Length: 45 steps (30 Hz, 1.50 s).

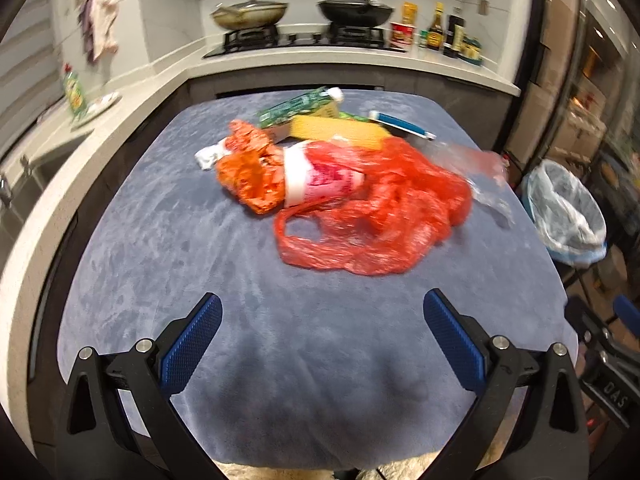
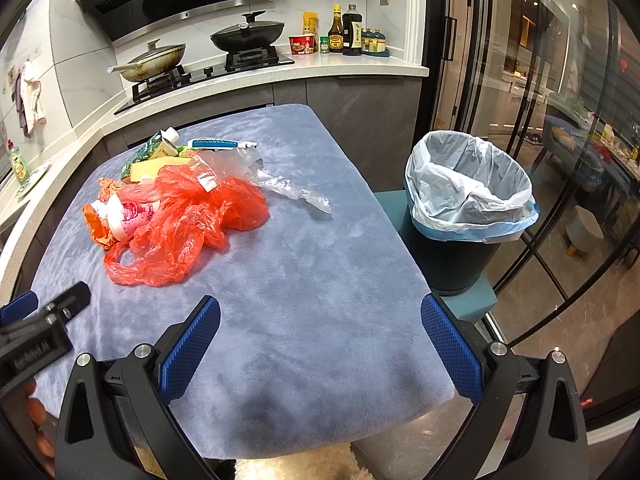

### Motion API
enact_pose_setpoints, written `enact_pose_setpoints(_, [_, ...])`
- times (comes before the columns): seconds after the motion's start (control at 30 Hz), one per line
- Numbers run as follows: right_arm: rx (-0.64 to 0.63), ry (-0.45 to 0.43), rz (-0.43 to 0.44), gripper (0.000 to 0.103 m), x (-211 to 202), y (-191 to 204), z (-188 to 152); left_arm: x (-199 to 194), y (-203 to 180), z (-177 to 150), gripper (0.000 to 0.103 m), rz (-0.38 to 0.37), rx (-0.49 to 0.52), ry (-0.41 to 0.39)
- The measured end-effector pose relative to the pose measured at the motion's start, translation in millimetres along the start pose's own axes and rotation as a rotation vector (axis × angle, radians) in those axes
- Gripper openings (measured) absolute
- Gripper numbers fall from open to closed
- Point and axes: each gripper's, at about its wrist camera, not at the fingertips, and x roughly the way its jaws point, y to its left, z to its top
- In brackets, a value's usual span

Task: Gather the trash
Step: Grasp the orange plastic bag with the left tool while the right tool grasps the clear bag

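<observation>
A pile of trash lies on the blue-grey cloth table (image 1: 200, 280) (image 2: 320, 280): a red plastic bag (image 1: 372, 220) (image 2: 184, 224), an orange wrapper (image 1: 252, 176) (image 2: 96, 228), a white and red cup (image 1: 316, 180) (image 2: 128, 216), a yellow sponge (image 1: 340, 130) (image 2: 150, 168), a green carton (image 1: 296, 106) (image 2: 148, 150), a blue and white tube (image 1: 400, 124) (image 2: 220, 143) and clear plastic film (image 1: 476, 168) (image 2: 276, 180). My left gripper (image 1: 322, 320) is open and empty, short of the pile. My right gripper (image 2: 320, 324) is open and empty over the table's near right part. A lined bin (image 2: 468, 208) (image 1: 568, 212) stands right of the table.
A counter with a stove (image 2: 208, 72), two pans and bottles (image 2: 348, 32) runs behind the table. A dish soap bottle (image 1: 74, 92) stands on the left counter. Glass doors (image 2: 560, 120) are at the right. The bin stands on a teal stool (image 2: 476, 304).
</observation>
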Motion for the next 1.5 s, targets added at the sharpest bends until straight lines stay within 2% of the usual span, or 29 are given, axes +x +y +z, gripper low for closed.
enact_pose_setpoints(0.27, [-0.030,0.010,0.011,0.097,18.2,15.4,4.5,32.3,45.7,22.7,0.096,0.053,-0.084,0.002])
enact_pose_setpoints(0.5, [-0.052,0.015,0.023,0.096,36.6,30.6,15.0,72.6,97.9,53.1,0.096,0.070,-0.215,0.011])
enact_pose_setpoints(0.6, [-0.065,0.018,0.029,0.096,45.5,39.2,20.1,90.4,108.9,64.3,0.096,0.066,-0.230,0.020])
enact_pose_setpoints(0.83, [-0.070,0.013,0.035,0.096,61.2,51.4,34.7,129.1,121.7,85.4,0.096,-0.031,-0.285,0.024])
enact_pose_setpoints(1.03, [-0.051,0.000,0.057,0.096,69.5,54.8,53.5,161.7,126.6,90.4,0.095,-0.017,-0.283,0.059])
enact_pose_setpoints(1.17, [-0.033,-0.021,0.072,0.096,73.7,54.5,71.2,172.0,126.2,91.1,0.086,-0.047,-0.275,0.078])
enact_pose_setpoints(1.23, [-0.028,-0.030,0.079,0.096,75.6,54.9,78.7,175.6,124.9,91.1,0.073,-0.061,-0.266,0.087])
enact_pose_setpoints(1.3, [-0.025,-0.042,0.085,0.096,77.7,56.7,87.3,179.1,123.8,90.0,0.056,-0.085,-0.259,0.106])
enact_pose_setpoints(1.33, [-0.025,-0.046,0.088,0.096,78.7,57.2,90.5,179.9,124.1,89.2,0.054,-0.104,-0.261,0.111])
enact_pose_setpoints(1.4, [-0.021,-0.056,0.096,0.096,81.2,58.2,100.0,177.7,124.7,88.3,0.042,-0.125,-0.269,0.105])
enact_pose_setpoints(1.5, [-0.016,-0.067,0.107,0.096,85.8,58.8,112.6,174.1,121.7,88.3,0.031,-0.135,-0.253,0.105])
